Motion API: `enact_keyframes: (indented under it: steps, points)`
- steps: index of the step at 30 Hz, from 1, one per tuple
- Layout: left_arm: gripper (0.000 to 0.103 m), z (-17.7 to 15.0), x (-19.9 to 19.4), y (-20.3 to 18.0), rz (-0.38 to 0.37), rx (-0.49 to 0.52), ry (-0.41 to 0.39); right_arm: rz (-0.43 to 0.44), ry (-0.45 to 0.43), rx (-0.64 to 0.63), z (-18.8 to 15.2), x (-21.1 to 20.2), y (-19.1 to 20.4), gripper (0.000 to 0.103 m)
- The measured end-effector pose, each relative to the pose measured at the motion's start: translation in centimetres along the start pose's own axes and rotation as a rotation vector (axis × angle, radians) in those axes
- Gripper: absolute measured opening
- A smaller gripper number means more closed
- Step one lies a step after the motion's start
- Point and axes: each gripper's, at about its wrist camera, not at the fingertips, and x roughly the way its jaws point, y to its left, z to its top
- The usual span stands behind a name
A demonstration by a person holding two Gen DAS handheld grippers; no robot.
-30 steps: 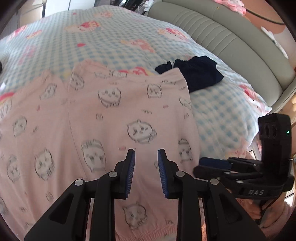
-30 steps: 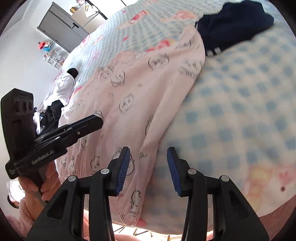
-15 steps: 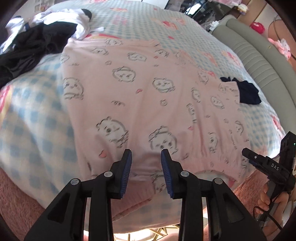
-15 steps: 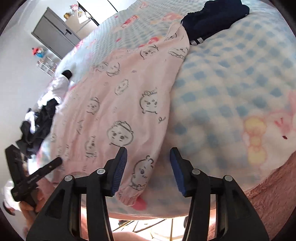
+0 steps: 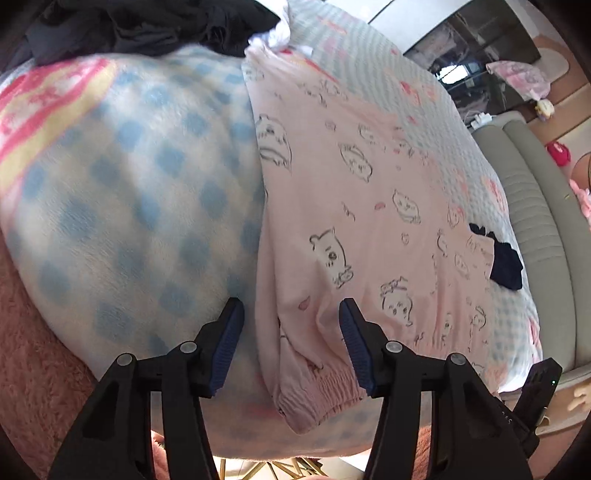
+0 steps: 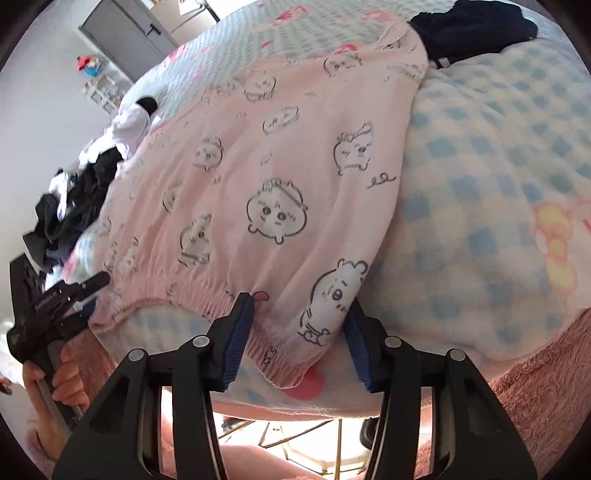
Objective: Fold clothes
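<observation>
On the left wrist view, the pink pyjama piece (image 5: 369,206) w/ cartoon-animal print lies spread flat across the blue-check blanket (image 5: 129,206), its gathered elastic hem (image 5: 321,391) hanging at the near bed edge. The left gripper (image 5: 291,343) stands wide open, jaws straddling the garment's left hem corner; nothing is pinched, and the left pad sits over bare blanket. A dark heap of clothes (image 5: 147,22) lies at the far left, and a small navy garment (image 5: 506,266) touches the pink piece's far right corner.

Over on the right wrist view, the right gripper (image 6: 299,339) is likewise spread wide, holding nothing, jaws either side of the right hem corner (image 6: 280,369). The same pink piece (image 6: 277,166) runs away toward the navy item (image 6: 476,26). The person's hand (image 6: 62,373) w/ the left tool shows low left.

Judged risks: if a jaw shuts low, it may nip the fluffy blanket along w/ the hem, so lifting drags bedding. Thick elastic could slip from the pads if only its rim is caught. A grip on one layer only would let the lower layer sag, leaving a skewed fold. The far corner may also snag the navy garment & pull it along.
</observation>
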Motion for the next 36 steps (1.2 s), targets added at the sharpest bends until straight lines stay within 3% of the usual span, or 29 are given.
enact_keyframes:
  steps: [4, 6, 7, 10, 12, 14, 18, 23, 27, 31, 33, 36]
  points:
    - [0.054, -0.4, -0.4, -0.7, -0.037, 0.028, -0.013, 0.047, -0.018, 0.049, -0.7, -0.3, -1.0, 0.048]
    - [0.037, -0.6, -1.1, -1.1, -0.056, 0.039, -0.037, 0.05, -0.04, 0.053, -0.7, -0.9, -1.0, 0.029]
    - [0.023, -0.6, -1.8, -1.1, -0.055, 0.044, -0.068, 0.047, -0.061, 0.046, -0.6, -1.5, -0.8, 0.025]
    - [0.018, -0.5, -3.7, -1.4, 0.015, 0.068, -0.159, 0.036, -0.129, 0.041, -0.3, -2.9, -0.2, 0.021]
    - [0.018, -0.3, -4.2, -1.3, 0.035, 0.07, -0.177, -0.003, -0.149, 0.052, -0.2, -3.2, -0.5, 0.024]
    - [0.022, 0.4, -3.8, -0.7, 0.049, 0.048, -0.172, 0.011, -0.118, 0.107, 0.0, -2.3, -1.7, 0.038]
    - [0.022, 2.1, -2.5, 0.6, 0.072, -0.008, -0.151, 0.058, -0.102, 0.188, 0.8, -1.6, -3.7, 0.038]
    - [0.022, 2.3, -2.0, 1.5, 0.129, -0.028, -0.173, 0.026, -0.148, 0.202, 1.1, -2.5, -4.1, 0.038]
    - [0.021, 1.6, -0.4, 0.8, 0.028, 0.025, -0.083, 0.02, -0.122, 0.17, 0.6, -2.2, -3.0, 0.039]
    - [0.022, 1.5, 0.6, -0.6, -0.099, 0.086, -0.016, -0.046, -0.2, 0.103, 0.6, -4.4, -1.0, 0.04]
    - [0.026, 1.4, 1.3, -0.9, -0.085, 0.091, 0.002, -0.08, -0.247, 0.058, 0.8, -5.5, 0.1, 0.056]
    - [0.022, 1.2, 1.5, -1.4, -0.067, 0.104, -0.002, -0.08, -0.214, 0.007, 1.1, -4.6, 1.1, 0.057]
